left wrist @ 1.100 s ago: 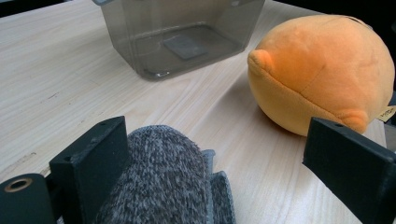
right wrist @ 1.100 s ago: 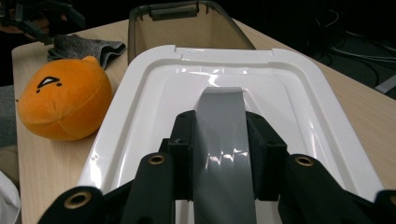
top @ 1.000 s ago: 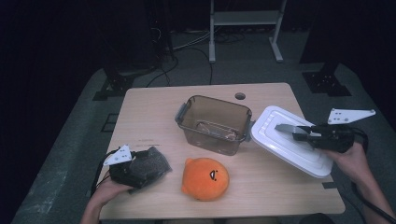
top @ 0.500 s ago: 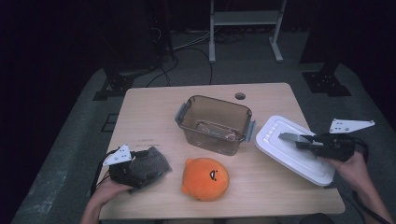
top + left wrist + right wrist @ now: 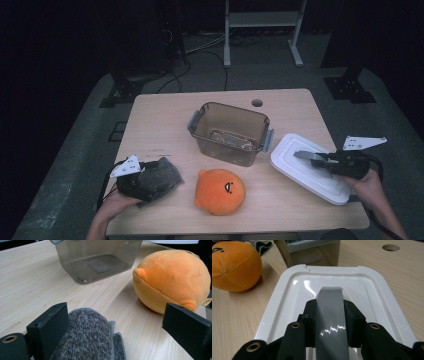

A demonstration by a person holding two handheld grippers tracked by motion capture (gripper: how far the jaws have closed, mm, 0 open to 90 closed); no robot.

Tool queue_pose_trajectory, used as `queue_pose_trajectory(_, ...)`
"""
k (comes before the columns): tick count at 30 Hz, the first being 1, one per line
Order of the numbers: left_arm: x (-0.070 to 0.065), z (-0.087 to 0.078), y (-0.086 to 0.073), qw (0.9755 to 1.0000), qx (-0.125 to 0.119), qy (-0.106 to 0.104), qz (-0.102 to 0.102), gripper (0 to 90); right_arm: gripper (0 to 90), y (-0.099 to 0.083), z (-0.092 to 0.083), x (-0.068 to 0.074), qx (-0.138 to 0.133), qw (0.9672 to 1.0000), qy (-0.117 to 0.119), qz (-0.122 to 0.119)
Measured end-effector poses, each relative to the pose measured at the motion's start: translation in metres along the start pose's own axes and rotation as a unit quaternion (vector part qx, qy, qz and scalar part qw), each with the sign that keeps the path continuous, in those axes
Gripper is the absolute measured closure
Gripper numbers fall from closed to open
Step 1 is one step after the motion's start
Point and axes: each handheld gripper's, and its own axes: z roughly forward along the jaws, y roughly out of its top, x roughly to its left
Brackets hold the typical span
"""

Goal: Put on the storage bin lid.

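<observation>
On the table, right gripper apparently clamps lid handle

The table is pale wood, matt, with fine grain. The tub is smoky clear plastic, smooth, lightly glossy. At its 4 o'clock the lid is white plastic, glossy, with bright glints; its handle is grey, smooth and shiny. The plush is orange cloth, soft, matt, short-napped. At its 9 o'clock the cloth is grey knit, rough and flecked. The jaws are matt black plastic.
</observation>
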Motion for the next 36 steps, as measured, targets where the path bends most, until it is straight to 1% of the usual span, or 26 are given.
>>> queue_pose_trajectory(3,0.0,0.0,0.0,1.0,0.0,-0.001,0.001,6.1,65.4,-0.005,0.007,0.0,0.006,1.0,0.003,0.004)
queue_pose_trajectory(8,0.0,0.0,0.0,1.0,0.0,-0.001,0.0,6.1,65.4,-0.012,0.015,0.0,0.009,0.9999,0.01,0.007)
queue_pose_trajectory(21,0.0,0.0,0.0,1.0,0.001,-0.001,0.0,6.1,65.2,-0.023,0.032,0.001,0.018,0.9994,0.026,0.018)
queue_pose_trajectory(25,0.0,0.0,0.0,1.0,0.001,-0.001,0.001,6.1,64.5,-0.026,0.033,0.001,0.022,0.9992,0.027,0.021)
queue_pose_trajectory(28,0.0,-0.001,0.0,1.0,0.001,-0.001,0.0,6.1,64.7,-0.025,0.03,0.0,0.006,0.9993,0.028,0.026)
queue_pose_trajectory(33,0.0,0.0,0.0,1.0,0.0,-0.001,0.0,6.1,61.0,-0.021,0.025,0.001,-0.001,0.9994,0.023,0.025)
queue_pose_trajectory(36,0.0,-0.001,0.0,1.0,0.0,-0.001,0.0,6.1,57.8,-0.016,0.023,0.003,-0.004,0.9995,0.022,0.021)
